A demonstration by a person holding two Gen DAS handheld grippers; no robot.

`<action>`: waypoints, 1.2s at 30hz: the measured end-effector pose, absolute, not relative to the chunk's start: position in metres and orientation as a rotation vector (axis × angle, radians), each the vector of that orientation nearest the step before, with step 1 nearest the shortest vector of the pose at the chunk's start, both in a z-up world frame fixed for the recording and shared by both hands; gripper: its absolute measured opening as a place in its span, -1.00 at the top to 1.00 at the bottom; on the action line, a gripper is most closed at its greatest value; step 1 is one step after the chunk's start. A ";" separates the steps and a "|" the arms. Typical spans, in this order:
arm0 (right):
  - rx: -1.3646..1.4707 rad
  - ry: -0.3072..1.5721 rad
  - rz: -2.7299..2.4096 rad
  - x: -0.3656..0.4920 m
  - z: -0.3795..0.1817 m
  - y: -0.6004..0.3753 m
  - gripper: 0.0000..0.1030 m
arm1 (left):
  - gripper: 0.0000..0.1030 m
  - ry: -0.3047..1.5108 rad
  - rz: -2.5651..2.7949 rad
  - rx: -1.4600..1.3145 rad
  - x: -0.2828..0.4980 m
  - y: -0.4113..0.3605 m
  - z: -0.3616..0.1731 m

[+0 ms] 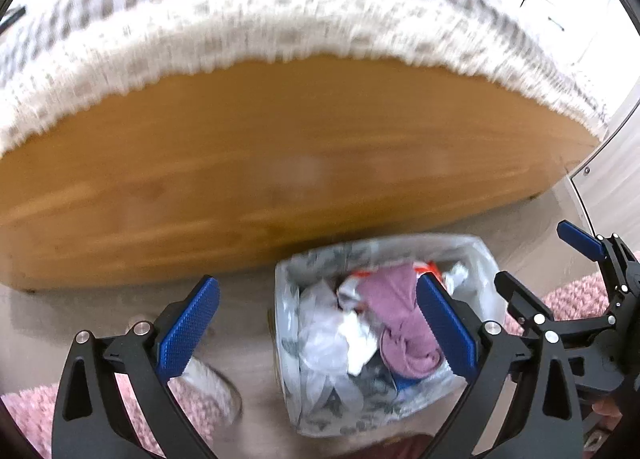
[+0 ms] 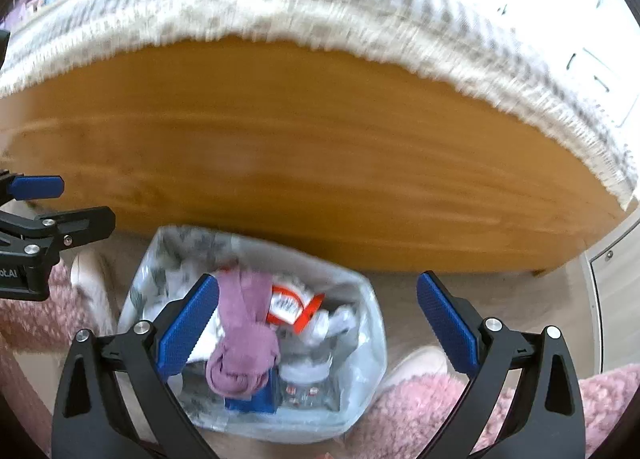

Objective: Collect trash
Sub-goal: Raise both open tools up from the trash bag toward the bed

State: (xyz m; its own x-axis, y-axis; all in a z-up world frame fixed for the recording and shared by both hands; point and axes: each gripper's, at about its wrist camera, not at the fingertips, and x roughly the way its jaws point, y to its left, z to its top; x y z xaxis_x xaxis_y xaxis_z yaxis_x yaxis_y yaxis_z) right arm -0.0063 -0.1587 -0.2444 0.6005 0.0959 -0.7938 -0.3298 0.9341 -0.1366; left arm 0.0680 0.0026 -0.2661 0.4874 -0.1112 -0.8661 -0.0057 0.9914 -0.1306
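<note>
A trash bin lined with a clear patterned bag (image 1: 286, 323) stands on the floor against a wooden bed frame; it also shows in the right wrist view (image 2: 374, 323). It holds a crumpled mauve cloth (image 1: 400, 319) (image 2: 242, 343), white wrappers (image 1: 332, 335), a red-and-white packet (image 2: 292, 305) and a blue item (image 2: 256, 399). My left gripper (image 1: 316, 325) is open and empty above the bin. My right gripper (image 2: 316, 325) is open and empty above the bin; it also shows at the right in the left wrist view (image 1: 548, 263).
A wooden bed frame (image 1: 280, 163) with a grey-and-white checked fringed blanket (image 1: 280, 11) fills the background. Pink fluffy fabric (image 2: 440, 407) and light slippers (image 2: 92, 279) lie beside the bin. A white door or cabinet (image 2: 616, 291) stands at the right.
</note>
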 end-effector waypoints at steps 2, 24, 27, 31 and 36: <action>-0.263 0.856 0.244 -0.007 -0.236 -0.162 -0.84 | -0.85 1.015 -0.075 -0.110 0.064 -0.001 -0.257; -0.200 0.430 0.197 0.009 -0.127 -0.192 -0.84 | -0.85 0.591 -0.111 -0.152 0.061 0.022 -0.137; -0.188 0.400 0.187 0.019 -0.116 -0.194 -0.84 | -0.85 0.553 -0.107 -0.178 0.067 0.030 -0.127; -0.195 0.343 0.176 0.035 -0.101 -0.191 -0.84 | -0.85 0.498 -0.112 -0.235 0.075 0.040 -0.110; -0.201 0.281 0.167 0.052 -0.087 -0.186 -0.84 | -0.85 0.438 -0.113 -0.267 0.089 0.047 -0.091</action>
State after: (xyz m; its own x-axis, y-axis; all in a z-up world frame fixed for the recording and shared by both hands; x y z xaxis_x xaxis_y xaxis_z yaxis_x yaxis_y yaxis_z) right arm 0.0523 -0.1863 -0.0866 0.9471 0.1354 -0.2911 -0.1912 0.9663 -0.1724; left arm 0.0892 0.0466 -0.0915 0.9002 -0.1649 -0.4031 0.0508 0.9590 -0.2788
